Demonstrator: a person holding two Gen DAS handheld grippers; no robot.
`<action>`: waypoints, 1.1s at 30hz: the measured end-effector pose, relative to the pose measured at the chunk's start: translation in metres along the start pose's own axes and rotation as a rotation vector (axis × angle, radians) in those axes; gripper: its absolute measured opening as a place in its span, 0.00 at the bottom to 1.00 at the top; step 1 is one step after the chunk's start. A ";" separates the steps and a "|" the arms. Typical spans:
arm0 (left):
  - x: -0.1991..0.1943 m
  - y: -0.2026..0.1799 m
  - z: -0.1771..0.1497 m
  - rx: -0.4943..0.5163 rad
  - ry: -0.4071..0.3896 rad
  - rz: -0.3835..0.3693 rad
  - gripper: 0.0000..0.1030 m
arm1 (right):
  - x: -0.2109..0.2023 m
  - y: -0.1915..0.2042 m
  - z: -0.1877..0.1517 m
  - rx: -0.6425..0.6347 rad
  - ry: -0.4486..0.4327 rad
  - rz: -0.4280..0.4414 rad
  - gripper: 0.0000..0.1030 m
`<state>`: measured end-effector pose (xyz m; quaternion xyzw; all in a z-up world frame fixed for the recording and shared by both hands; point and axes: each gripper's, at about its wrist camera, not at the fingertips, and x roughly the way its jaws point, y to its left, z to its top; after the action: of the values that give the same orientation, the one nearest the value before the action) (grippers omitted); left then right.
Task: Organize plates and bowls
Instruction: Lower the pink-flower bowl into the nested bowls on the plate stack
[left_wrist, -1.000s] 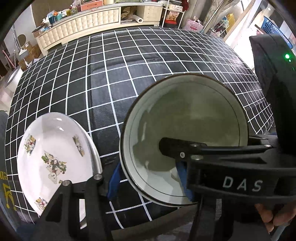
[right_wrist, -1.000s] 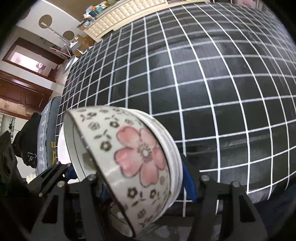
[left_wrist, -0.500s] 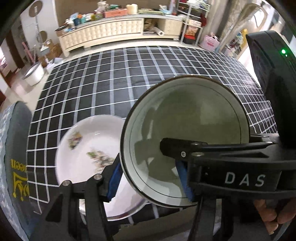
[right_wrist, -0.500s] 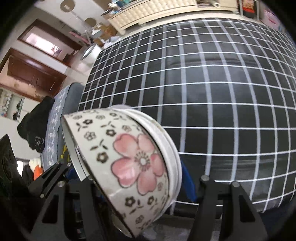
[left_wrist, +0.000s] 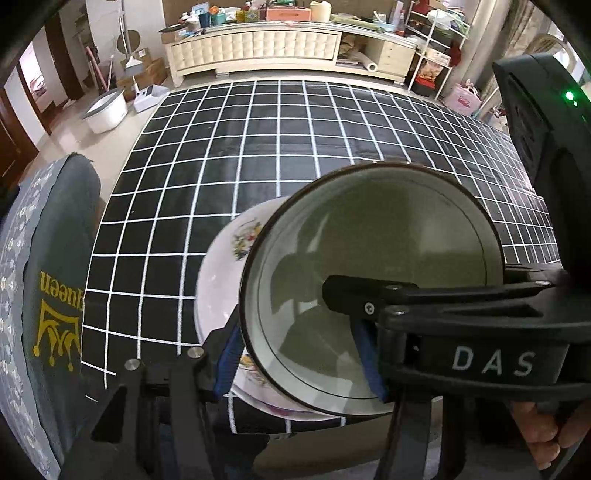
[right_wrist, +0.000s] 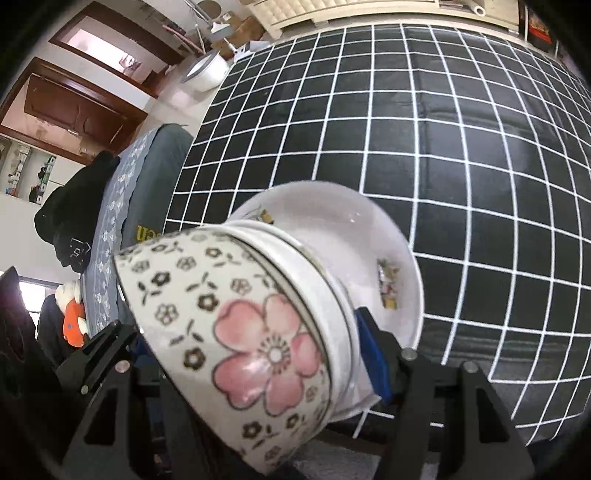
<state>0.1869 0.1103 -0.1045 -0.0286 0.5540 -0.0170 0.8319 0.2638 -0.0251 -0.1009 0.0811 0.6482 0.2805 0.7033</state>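
My left gripper (left_wrist: 301, 360) is shut on the rim of a dark-rimmed bowl with a pale green inside (left_wrist: 373, 280), held tilted above a white plate with flower prints (left_wrist: 221, 280). The plate lies near the front edge of the black grid tablecloth (left_wrist: 258, 147). My right gripper (right_wrist: 255, 354) is shut on a white bowl with a pink flower (right_wrist: 240, 332), held on its side just over the same plate (right_wrist: 351, 236). The right gripper's body with a green light (left_wrist: 546, 147) shows at the right of the left wrist view.
A grey chair cushion with a yellow crown print (left_wrist: 55, 295) sits left of the table; it also shows in the right wrist view (right_wrist: 147, 177). A cream sideboard (left_wrist: 258, 48) stands beyond the table's far edge. A white basin (left_wrist: 105, 110) is on the floor.
Both grippers have swung left with their bowls. The plate has come from the left of the left wrist view to lie under the green bowl, and has come into the right wrist view.
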 end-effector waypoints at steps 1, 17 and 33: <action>0.002 0.003 0.000 -0.004 0.002 0.000 0.52 | 0.001 0.000 0.001 0.001 0.004 0.001 0.64; 0.017 0.006 0.003 -0.025 0.004 -0.031 0.52 | 0.013 -0.014 0.009 0.027 0.020 0.020 0.63; 0.008 0.009 0.008 -0.044 -0.034 -0.011 0.51 | -0.007 -0.008 0.009 -0.048 -0.057 -0.083 0.64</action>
<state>0.1977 0.1186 -0.1092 -0.0504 0.5398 -0.0089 0.8403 0.2750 -0.0333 -0.0975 0.0452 0.6239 0.2640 0.7342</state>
